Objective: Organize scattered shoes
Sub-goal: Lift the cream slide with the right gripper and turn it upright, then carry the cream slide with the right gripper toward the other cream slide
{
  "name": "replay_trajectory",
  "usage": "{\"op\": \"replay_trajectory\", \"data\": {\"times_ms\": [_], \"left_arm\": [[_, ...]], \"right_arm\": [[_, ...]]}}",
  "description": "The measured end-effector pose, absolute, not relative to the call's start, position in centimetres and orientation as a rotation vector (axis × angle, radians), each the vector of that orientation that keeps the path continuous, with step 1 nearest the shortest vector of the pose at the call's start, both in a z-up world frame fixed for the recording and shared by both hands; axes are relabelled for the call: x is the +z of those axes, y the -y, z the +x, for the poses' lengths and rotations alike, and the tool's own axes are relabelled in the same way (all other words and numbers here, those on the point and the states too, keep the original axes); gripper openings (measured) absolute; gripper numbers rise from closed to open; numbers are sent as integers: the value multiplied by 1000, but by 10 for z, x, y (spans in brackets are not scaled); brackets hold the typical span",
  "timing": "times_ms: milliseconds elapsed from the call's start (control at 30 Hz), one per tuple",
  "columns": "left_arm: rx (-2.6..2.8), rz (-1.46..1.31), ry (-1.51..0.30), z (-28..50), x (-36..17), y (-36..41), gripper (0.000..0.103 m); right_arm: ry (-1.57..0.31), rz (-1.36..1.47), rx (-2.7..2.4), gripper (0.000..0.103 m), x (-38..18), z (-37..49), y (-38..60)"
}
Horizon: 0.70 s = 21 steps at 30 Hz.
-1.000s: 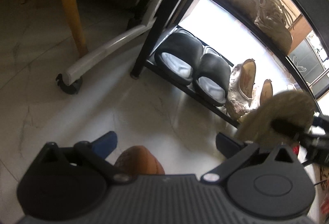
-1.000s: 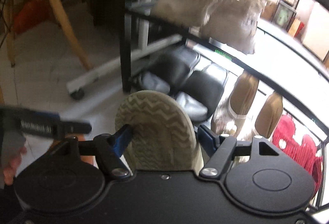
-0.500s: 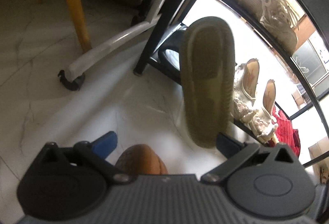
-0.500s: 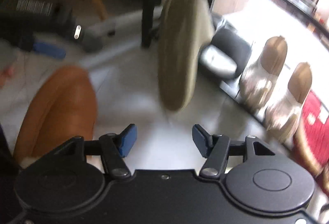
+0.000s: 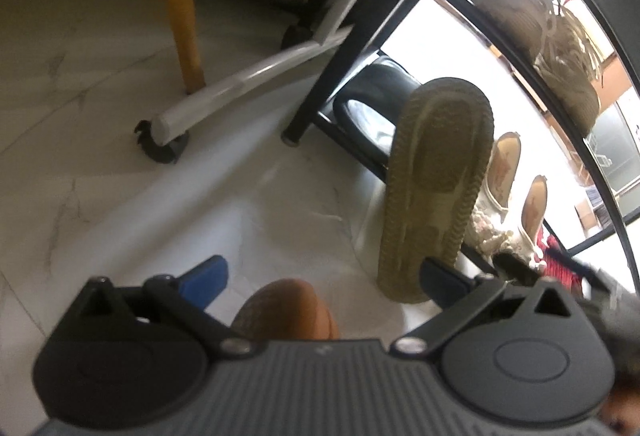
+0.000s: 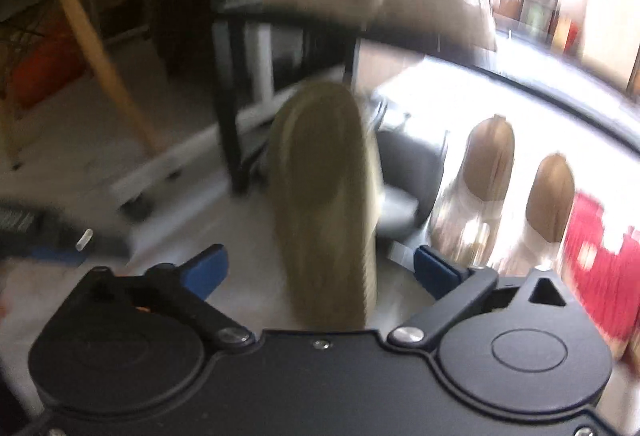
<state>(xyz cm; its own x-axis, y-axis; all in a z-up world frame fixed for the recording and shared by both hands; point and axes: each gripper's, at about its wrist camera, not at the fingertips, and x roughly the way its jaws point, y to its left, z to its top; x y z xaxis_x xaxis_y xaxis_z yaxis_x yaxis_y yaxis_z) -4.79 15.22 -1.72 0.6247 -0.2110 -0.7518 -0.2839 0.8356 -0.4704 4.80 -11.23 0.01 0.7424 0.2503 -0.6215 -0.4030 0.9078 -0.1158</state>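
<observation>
The right hand-held gripper stands wide open, and the blurred olive shoe shows sole-up between its fingers; contact cannot be told. The left hand-held gripper is also open, with the shoe just ahead of its right finger, in front of the shoe rack.

Black slippers and beige flats sit on the shoe rack.

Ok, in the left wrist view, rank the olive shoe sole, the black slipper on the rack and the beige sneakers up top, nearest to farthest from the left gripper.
1. Olive shoe sole, just ahead, by the right finger.
2. Black slipper, behind it on the bottom shelf.
3. Beige sneakers, upper shelf, far right.
</observation>
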Motion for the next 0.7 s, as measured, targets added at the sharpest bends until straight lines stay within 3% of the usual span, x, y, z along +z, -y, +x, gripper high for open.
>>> {"op": "replay_trajectory", "data": {"times_ms": [467, 500, 533, 567, 700], "left_arm": [[106, -636, -943, -34, -31, -163, 102], [105, -638, -949, -33, -32, -164, 102], [105, -642, -956, -31, -34, -164, 102], [106, -647, -962, -30, -36, -165, 102], [118, -670, -970, -29, -40, -169, 102]], "right_arm": [[-494, -461, 349, 102, -40, 131, 31], [-508, -477, 355, 97, -42, 139, 28], [-525, -478, 365, 80, -43, 144, 27], [-543, -479, 381, 73, -43, 147, 27], [-544, -516, 430, 70, -41, 137, 28]]}}
